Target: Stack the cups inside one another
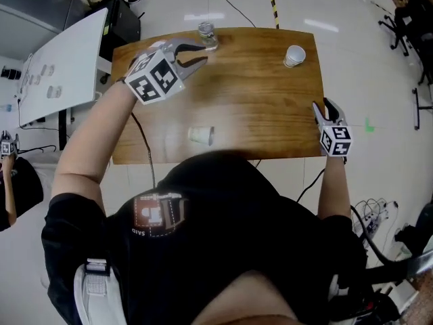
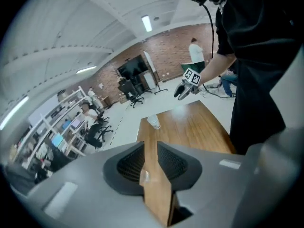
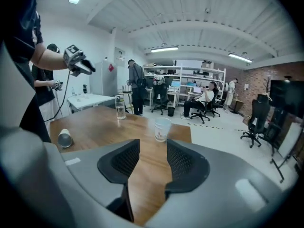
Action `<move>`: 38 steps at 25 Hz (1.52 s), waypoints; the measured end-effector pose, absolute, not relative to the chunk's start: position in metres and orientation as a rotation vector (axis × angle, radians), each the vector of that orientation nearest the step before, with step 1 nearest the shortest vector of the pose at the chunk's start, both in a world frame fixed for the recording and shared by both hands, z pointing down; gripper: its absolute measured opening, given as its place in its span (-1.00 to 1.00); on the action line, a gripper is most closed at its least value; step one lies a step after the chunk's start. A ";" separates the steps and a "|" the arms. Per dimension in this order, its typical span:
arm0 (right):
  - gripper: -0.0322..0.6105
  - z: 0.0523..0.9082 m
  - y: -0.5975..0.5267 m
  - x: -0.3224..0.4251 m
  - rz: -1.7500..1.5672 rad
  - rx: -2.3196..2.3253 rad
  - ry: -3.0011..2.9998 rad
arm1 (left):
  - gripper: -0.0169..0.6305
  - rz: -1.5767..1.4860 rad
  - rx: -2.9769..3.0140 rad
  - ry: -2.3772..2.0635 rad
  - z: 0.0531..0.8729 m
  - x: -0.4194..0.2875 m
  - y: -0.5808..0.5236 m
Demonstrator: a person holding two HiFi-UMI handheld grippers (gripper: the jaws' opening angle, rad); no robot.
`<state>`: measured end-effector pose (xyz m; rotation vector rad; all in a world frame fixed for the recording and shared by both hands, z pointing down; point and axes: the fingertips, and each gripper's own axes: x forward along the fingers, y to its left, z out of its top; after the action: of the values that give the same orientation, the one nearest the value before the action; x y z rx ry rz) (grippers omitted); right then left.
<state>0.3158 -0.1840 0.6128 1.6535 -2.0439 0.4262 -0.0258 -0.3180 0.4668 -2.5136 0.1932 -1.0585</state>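
tbh the left gripper [image 1: 200,53] had its jaws barely apart and empty, the right gripper [image 1: 322,107] had its jaws spread wide on nothing, and with the upright cup [image 1: 294,55] far back and the tipped cup [image 1: 201,136] lying by the surface [image 1: 250,93] edge, I'd guess a clumsy nudge could've rolled it off.

**Both tongs held out, neither gripping**

The left arm [image 1: 91,147] stretches forward, bare below a black sleeve. It carries the left tongs [image 1: 201,53] ahead of it, tipped downward and rolled so the marker cube faces up. Its jaws stand only a narrow slit apart. Nothing seems pinched there, though the gap is tight and hard to read. The right forearm [image 1: 331,185] stays tucked closer to the body. The right tongs [image 1: 323,108] at its end are well apart from the left pair and tipped gently downward. Their jaws gape wide with nothing between them.
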 end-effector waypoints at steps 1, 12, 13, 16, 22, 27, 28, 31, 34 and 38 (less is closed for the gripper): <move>-0.29 0.616 -0.162 0.324 0.443 1.681 -2.025 | -0.74 -1.074 -2.461 0.113 0.467 0.000 -0.328; -0.30 0.650 0.016 0.442 0.662 1.890 -1.786 | -0.45 -1.321 -2.055 -0.441 0.604 0.240 -0.352; -0.31 0.653 0.027 0.448 0.678 1.901 -1.767 | -0.43 -1.357 -2.002 -0.456 0.623 0.249 -0.354; -0.31 0.661 0.050 0.461 0.706 1.919 -1.732 | -0.41 -1.426 -1.878 -0.479 0.668 0.267 -0.356; -0.31 0.673 0.076 0.467 0.756 1.922 -1.700 | -0.44 -1.492 -1.767 -0.456 0.714 0.283 -0.359; -0.31 0.672 0.071 0.461 0.758 1.898 -1.715 | -0.89 -1.544 -1.763 -0.475 0.718 0.277 -0.358; -0.31 0.670 0.067 0.459 0.750 1.895 -1.719 | -0.90 -1.540 -1.775 -0.488 0.712 0.275 -0.354; -0.31 0.664 0.056 0.453 0.716 1.880 -1.747 | -0.90 -1.474 -1.809 -0.553 0.671 0.269 -0.326; -0.31 0.658 0.040 0.442 0.676 1.850 -1.793 | -0.90 -1.398 -1.790 -0.674 0.618 0.249 -0.272; -0.31 0.647 0.004 0.406 0.603 1.784 -1.880 | -0.90 -1.365 -1.682 -0.878 0.577 0.181 -0.194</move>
<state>0.4055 0.0043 0.6473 1.7844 -1.8803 0.6025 0.1807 -0.1942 0.5775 -1.6823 -0.8782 -1.3652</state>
